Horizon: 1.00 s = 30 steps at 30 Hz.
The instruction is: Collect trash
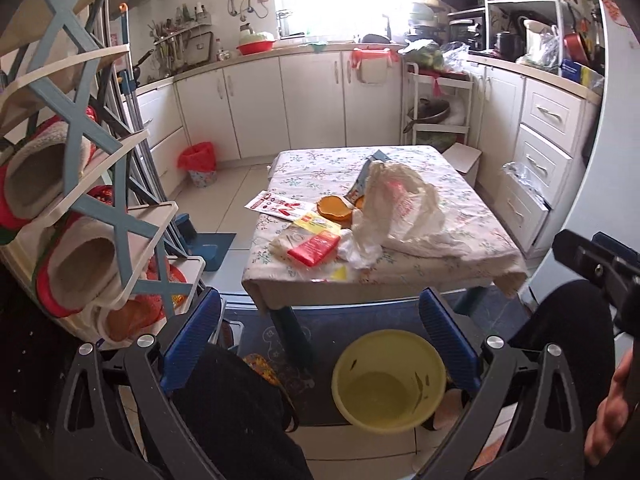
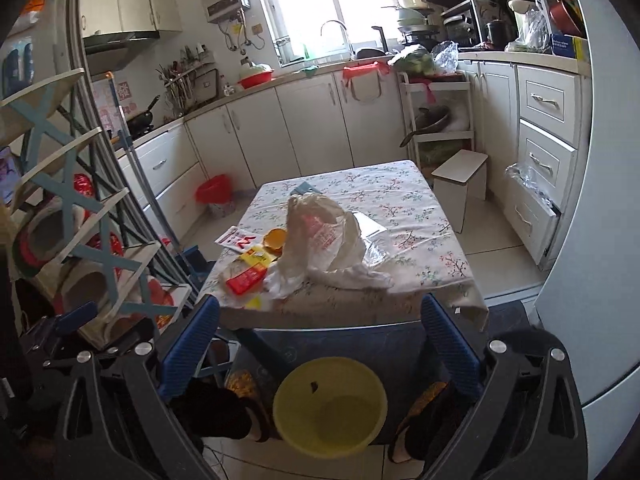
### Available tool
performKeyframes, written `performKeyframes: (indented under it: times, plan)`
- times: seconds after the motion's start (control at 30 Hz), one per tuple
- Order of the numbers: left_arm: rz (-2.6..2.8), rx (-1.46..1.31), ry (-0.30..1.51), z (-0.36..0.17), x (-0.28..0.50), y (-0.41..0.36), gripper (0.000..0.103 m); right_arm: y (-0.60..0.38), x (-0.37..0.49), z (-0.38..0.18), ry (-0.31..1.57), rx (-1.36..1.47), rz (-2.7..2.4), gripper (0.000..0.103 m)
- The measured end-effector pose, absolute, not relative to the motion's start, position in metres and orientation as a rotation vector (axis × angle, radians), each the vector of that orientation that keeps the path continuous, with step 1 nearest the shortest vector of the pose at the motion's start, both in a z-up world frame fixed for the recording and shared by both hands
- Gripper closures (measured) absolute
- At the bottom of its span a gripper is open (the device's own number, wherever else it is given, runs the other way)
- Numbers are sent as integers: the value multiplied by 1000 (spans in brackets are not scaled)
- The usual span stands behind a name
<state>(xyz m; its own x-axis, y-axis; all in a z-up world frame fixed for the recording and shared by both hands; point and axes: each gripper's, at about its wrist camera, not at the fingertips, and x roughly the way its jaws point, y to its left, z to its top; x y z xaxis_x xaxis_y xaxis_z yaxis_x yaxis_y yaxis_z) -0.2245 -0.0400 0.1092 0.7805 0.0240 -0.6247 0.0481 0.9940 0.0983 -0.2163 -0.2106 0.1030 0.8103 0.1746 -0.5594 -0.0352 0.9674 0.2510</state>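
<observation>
Trash lies on a low table [image 1: 460,196] [image 2: 416,200] with a floral cloth: a crumpled white plastic bag [image 1: 400,204] [image 2: 328,236], a red wrapper [image 1: 314,249] [image 2: 245,279], a yellow wrapper [image 1: 318,222] [image 2: 256,258], an orange lid [image 1: 334,208] [image 2: 275,239] and a printed leaflet [image 1: 278,205] [image 2: 236,240]. A yellow bucket [image 1: 388,380] [image 2: 330,406] stands on the floor in front of the table. My left gripper [image 1: 320,340] and right gripper [image 2: 320,344] are both open and hold nothing, well short of the table.
A shoe rack [image 1: 92,184] [image 2: 80,240] with slippers stands close on the left. A red-lined bin [image 1: 199,164] [image 2: 215,194] sits by the cabinets. A white stool [image 2: 460,184] is right of the table. A person's legs [image 1: 240,412] and hand [image 1: 612,400] show low down.
</observation>
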Motion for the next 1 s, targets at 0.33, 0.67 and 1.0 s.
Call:
performKeyframes:
  times: [0.33, 0.67, 1.0]
  plan:
    - [0, 123, 625, 127, -260, -47, 8, -211, -247, 119, 555, 221, 107, 7]
    - [-1, 120, 602, 135, -270, -47, 8, -214, -258, 125, 529, 210, 121, 7]
    - [-1, 109, 579, 141, -277, -44, 8, -213, -266, 132, 510, 205, 136, 7]
